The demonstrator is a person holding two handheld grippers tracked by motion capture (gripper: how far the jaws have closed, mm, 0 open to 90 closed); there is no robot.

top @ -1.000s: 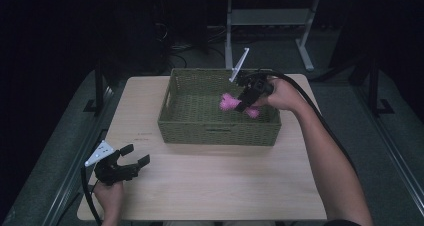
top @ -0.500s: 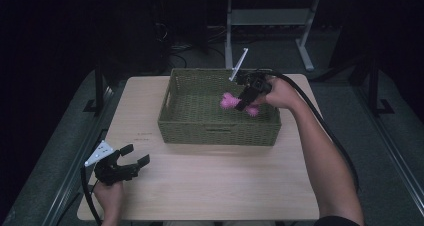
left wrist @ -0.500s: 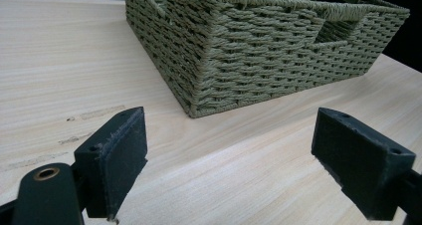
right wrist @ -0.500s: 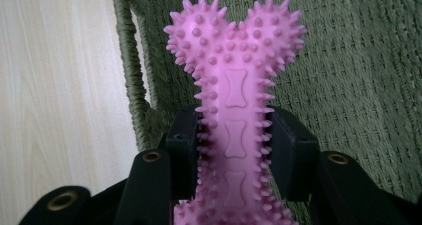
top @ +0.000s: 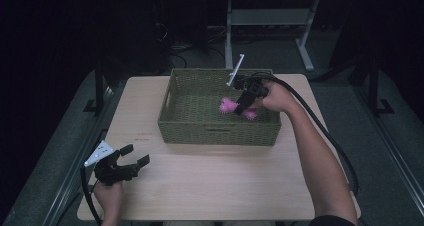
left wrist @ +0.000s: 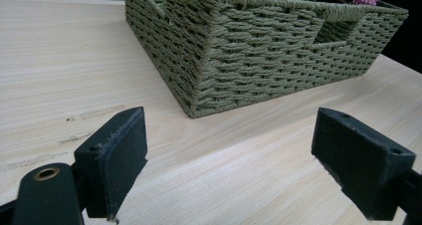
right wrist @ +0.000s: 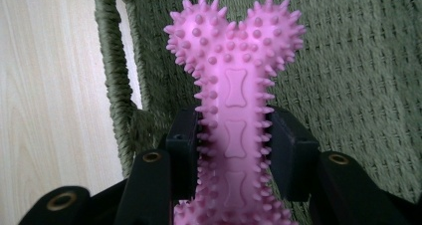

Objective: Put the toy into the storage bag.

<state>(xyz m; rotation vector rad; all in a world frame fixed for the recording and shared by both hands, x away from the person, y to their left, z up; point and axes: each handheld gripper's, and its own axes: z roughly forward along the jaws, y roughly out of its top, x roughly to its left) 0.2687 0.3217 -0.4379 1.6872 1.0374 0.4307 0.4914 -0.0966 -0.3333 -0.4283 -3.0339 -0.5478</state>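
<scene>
Woven green basket (top: 218, 132): one; pink spiked bone toy (right wrist: 234, 110): one; black two-jaw grippers: two, left gripper (top: 136, 156) and right gripper (top: 243, 105); wooden table (top: 215, 181): one.

My left gripper (top: 131, 159) sits low at the near left, held in my left hand (top: 109, 195), its jaws spread wide with nothing between them. My right arm (top: 320, 166) stretches forward and a little left, the hand (top: 278, 96) angling my right gripper (top: 243, 105) downward; its jaws are pressed against both sides of what they grip.
</scene>
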